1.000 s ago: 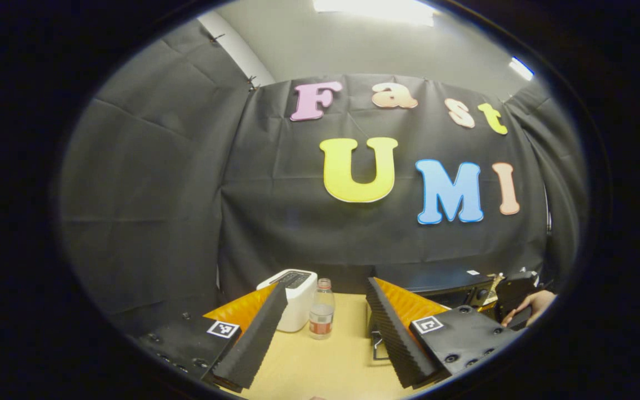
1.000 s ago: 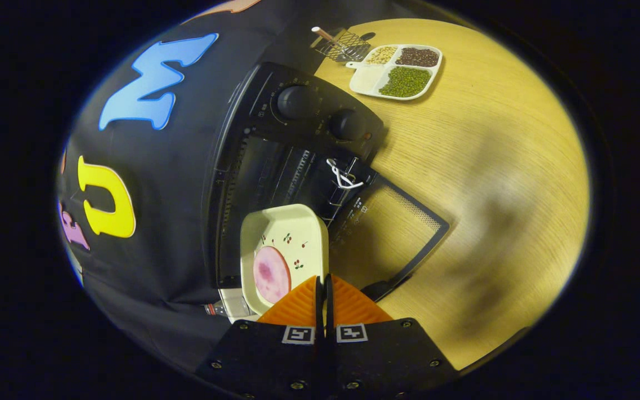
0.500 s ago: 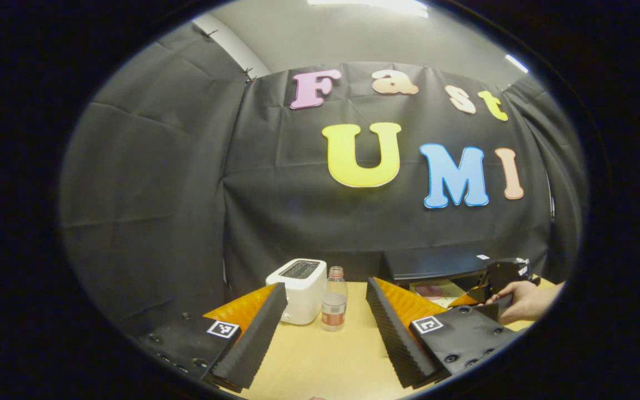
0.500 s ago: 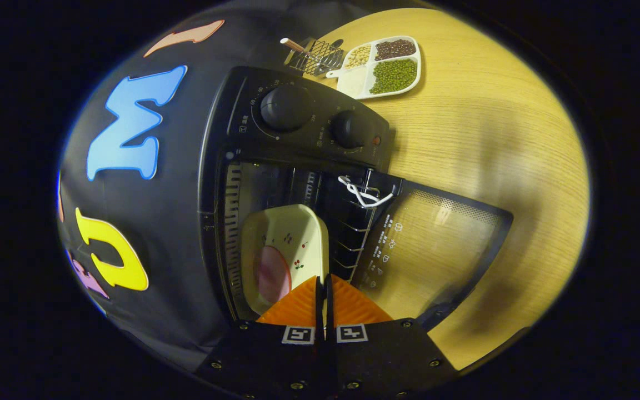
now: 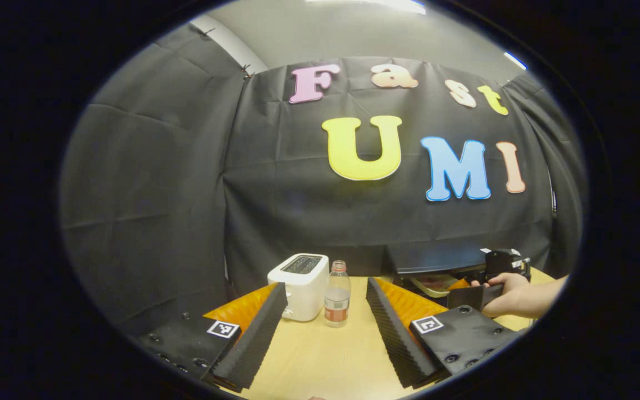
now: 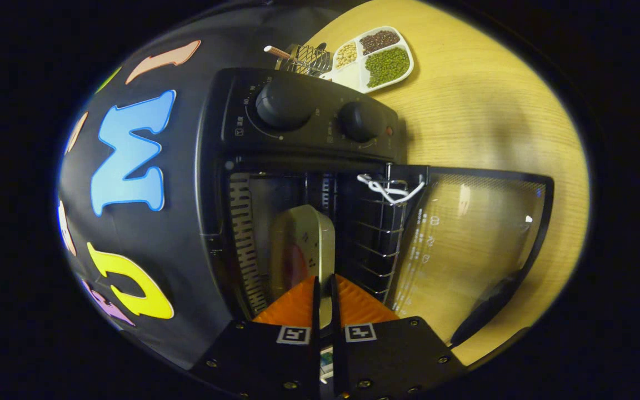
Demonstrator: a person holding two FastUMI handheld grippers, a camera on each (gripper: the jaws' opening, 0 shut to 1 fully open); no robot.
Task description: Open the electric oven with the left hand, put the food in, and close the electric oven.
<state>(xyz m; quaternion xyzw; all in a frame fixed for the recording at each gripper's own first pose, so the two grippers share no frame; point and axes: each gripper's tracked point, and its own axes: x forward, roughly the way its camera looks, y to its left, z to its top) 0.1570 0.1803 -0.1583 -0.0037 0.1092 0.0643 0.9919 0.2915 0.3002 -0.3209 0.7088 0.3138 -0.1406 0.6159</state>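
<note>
right gripper view: right tongs [image 6: 324,294] grip plate [image 6: 302,250] inside oven [image 6: 298,166].

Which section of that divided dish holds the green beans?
The largest section of the dish; the two smaller ones hold dark and pale beans.

The black electric oven [image 6: 298,128] stands with its glass door [image 6: 464,244] dropped fully open. A cream plate [image 6: 303,244] carrying a pink slice of food [image 6: 296,264] sits inside its cavity.
</note>
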